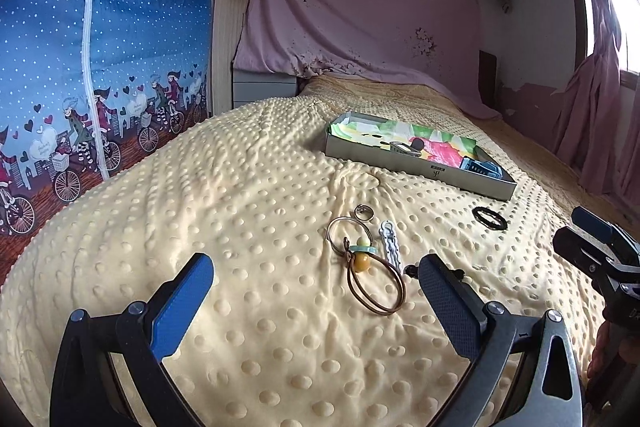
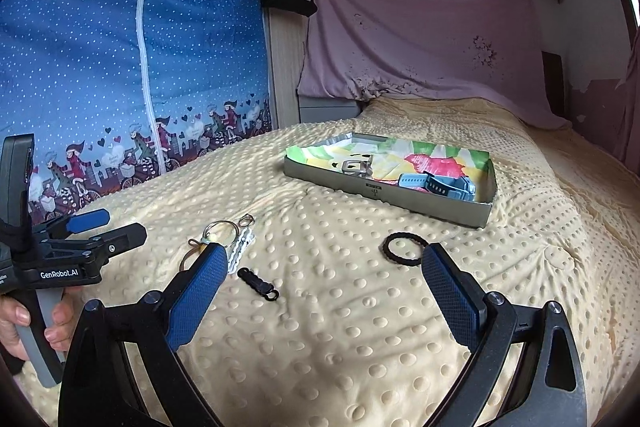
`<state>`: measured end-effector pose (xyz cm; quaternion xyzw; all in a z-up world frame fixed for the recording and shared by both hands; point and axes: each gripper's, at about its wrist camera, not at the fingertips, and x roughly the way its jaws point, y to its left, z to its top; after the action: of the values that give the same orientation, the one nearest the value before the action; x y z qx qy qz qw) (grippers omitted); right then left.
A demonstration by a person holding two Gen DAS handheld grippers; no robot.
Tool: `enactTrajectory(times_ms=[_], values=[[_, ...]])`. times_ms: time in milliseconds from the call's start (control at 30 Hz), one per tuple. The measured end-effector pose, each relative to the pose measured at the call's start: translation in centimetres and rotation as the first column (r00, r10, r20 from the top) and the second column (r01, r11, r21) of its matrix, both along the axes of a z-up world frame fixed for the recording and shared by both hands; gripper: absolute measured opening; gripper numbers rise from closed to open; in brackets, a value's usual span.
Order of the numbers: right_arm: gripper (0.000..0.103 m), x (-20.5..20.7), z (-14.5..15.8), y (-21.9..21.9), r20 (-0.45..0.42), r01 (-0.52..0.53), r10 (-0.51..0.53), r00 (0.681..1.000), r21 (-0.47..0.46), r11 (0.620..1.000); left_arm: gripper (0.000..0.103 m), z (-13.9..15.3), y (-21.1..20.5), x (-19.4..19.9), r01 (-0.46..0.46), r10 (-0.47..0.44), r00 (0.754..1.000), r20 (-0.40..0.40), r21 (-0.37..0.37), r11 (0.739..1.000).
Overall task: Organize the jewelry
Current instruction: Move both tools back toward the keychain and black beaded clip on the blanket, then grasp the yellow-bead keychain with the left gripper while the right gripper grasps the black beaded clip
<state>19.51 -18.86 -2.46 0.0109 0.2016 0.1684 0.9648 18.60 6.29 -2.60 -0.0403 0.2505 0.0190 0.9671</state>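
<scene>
— How does the light look to you?

— You're working in soft daylight. It comes from the window (image 1: 628, 23) at the right edge of your left wrist view, which is blown out to white glare.

— Any shadows?

— Only faint, soft ones across the dotted blanket (image 1: 260, 187). The pink wall cloth (image 2: 420, 43) sits dimmer.

— And sharpness?

— The centre is crisp. Your fisheye lenses bend straight lines at the borders, the corners go black, and the blue wardrobe cover (image 2: 120, 47) bulges.
</scene>
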Motion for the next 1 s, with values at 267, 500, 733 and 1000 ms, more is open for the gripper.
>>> enactTrajectory(times_ms=[267,500,733,1000], values=[[0.096,1.1,-1.2,1.3,-0.034,-0.075,0.074,0.997,-0.037,0.997,0.103,-1.2,-0.8,0.3,0.053,-0.053,0.998,-0.022,0.011,0.999],[0.088,3.2,-2.5,2.1,-0.098,-0.127,0.122,0.988,-0.04,0.991,0.089,-1.8,-1.3,0.8,0.111,-0.111,0.993,-0.039,0.008,0.994],[0.061,5.2,-4.2,3.5,-0.161,-0.21,0.2,0.966,-0.046,0.977,0.063,-3.0,-1.3,2.3,0.154,-0.157,0.983,-0.098,-0.04,0.987],[0.043,6.4,-5.9,5.1,-0.235,-0.3,0.278,0.931,-0.059,0.952,0.035,-4.4,-1.6,3.7,0.2,-0.213,0.961,-0.177,-0.087,0.976]])
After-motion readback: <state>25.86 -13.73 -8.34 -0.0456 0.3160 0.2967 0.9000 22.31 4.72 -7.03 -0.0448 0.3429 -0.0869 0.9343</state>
